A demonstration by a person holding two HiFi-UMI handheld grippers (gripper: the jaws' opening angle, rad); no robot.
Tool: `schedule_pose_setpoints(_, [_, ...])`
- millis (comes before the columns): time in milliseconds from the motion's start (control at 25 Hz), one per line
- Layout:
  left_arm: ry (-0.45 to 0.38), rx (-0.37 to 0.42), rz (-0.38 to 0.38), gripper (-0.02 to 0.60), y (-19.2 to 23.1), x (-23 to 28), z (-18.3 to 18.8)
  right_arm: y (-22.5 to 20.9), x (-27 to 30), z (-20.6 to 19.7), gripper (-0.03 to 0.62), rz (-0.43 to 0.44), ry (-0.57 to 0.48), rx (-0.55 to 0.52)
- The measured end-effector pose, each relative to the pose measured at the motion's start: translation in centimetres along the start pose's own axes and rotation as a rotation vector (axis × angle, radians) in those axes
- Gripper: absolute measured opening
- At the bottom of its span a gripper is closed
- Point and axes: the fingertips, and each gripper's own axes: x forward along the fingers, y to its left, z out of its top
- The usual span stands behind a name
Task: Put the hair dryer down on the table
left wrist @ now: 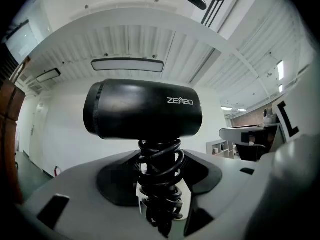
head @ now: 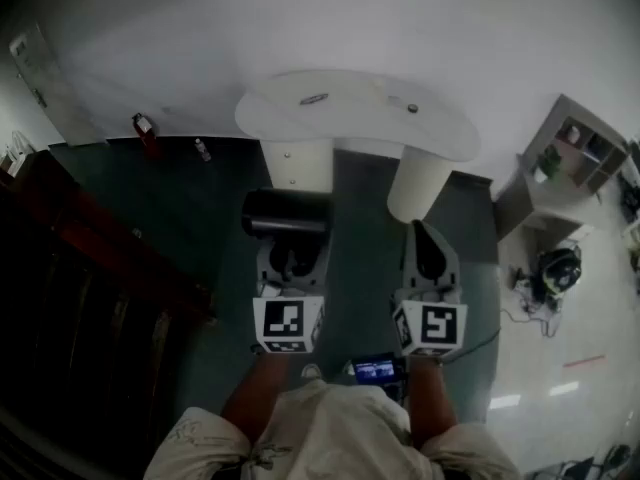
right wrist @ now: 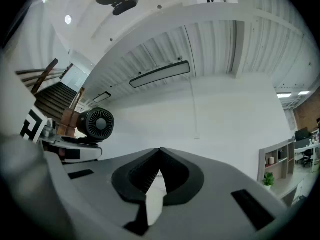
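The black hair dryer (head: 285,213) is upright in my left gripper (head: 292,258), held above the dark floor just short of the white table (head: 350,108). In the left gripper view the jaws are shut on its cord-wrapped handle (left wrist: 160,179), and the barrel (left wrist: 142,109) lies crosswise above them. My right gripper (head: 430,243) hangs beside it to the right with its jaws shut and nothing between them (right wrist: 157,171). From the right gripper view the dryer's rear grille (right wrist: 95,125) shows at the left.
The table stands on a round pedestal (head: 418,183) and a flat panel leg (head: 297,163). A wooden stair rail (head: 90,248) runs along the left. A red fire extinguisher (head: 145,133) and a bottle (head: 203,150) stand by the far wall. At the right are a shelf unit (head: 575,153) and cables (head: 560,268).
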Motion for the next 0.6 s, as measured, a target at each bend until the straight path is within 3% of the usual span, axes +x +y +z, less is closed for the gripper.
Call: schedule_pose_setpoints(600, [-0.006,-0.025,0.000,0.236,-3.4,1.9,0.9,-3.4,-0.6,-0.3,0.002,0.013,-0.024,0.029])
